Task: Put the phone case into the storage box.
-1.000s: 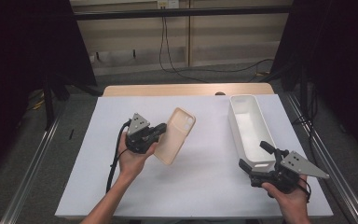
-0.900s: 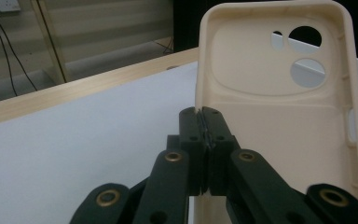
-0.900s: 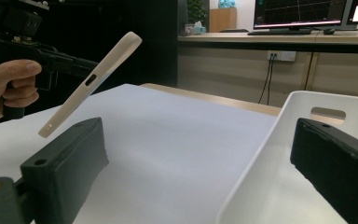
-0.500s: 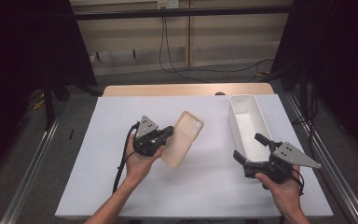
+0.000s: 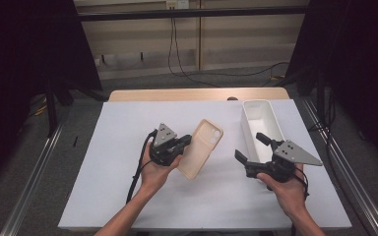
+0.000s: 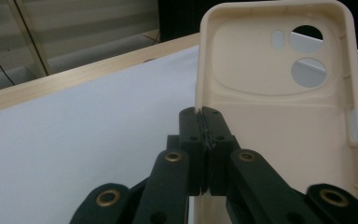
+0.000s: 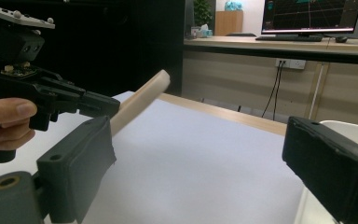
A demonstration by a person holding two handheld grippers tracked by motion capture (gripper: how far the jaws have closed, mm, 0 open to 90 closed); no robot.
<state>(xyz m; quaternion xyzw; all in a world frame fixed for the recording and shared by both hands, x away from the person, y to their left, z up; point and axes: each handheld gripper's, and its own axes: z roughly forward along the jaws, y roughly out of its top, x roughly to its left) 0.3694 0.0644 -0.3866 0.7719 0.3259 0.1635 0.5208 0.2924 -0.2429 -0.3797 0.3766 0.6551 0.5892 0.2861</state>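
A beige phone case (image 5: 202,147) is held tilted above the white table cover, its inner side and camera cut-outs facing the left gripper's camera (image 6: 279,116). My left gripper (image 5: 187,141) is shut on the case's long edge, its jaws pressed together on the rim (image 6: 205,112). My right gripper (image 5: 248,146) stands open to the right of the case, apart from it. Its jaws have just been closing a little, with nothing between them (image 7: 200,144). In the right gripper view the case (image 7: 140,100) shows edge-on, sticking out from the left gripper (image 7: 98,105).
A long white tray (image 5: 275,120) stands at the right back of the table, just beyond the right gripper. The white table cover (image 5: 128,196) spreads over a wooden tabletop whose far edge (image 5: 177,94) shows. Cables trail from both grippers.
The left gripper has carried the case to the right, toward the table's middle. The right gripper has moved left and a little away from the near edge, closer to the case.
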